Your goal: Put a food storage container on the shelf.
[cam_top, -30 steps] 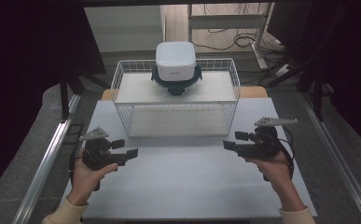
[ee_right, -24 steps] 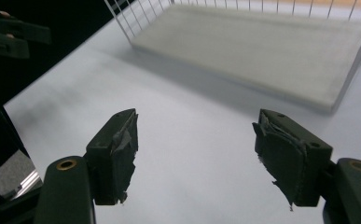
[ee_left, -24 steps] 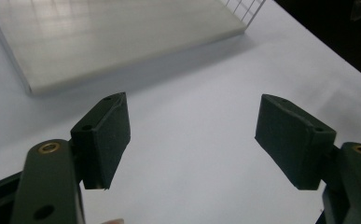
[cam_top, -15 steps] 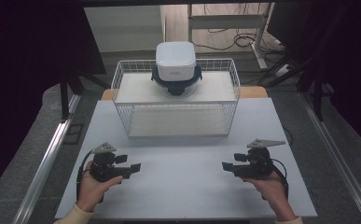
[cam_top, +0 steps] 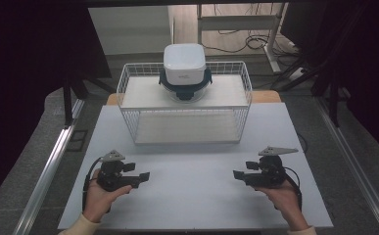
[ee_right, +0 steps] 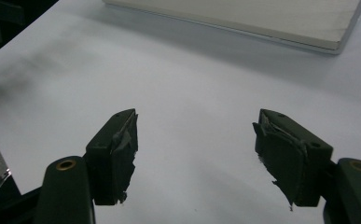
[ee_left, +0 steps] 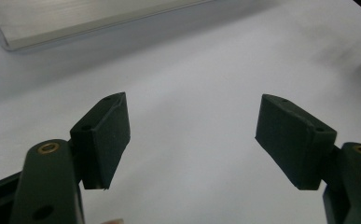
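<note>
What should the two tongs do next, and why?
Probably reach forward toward the lidded container on top of the wire rack. Both the left tongs and the right tongs are open, hold nothing, and sit low near the table's front edge, well short of it.

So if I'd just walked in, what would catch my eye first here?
Probably the white lidded container sitting on top of the white wire basket at the far side of the white table. Then the two black hand-held devices near the front edge: the left tool and the right tool point toward each other, both with jaws wide open and nothing between them.
</note>
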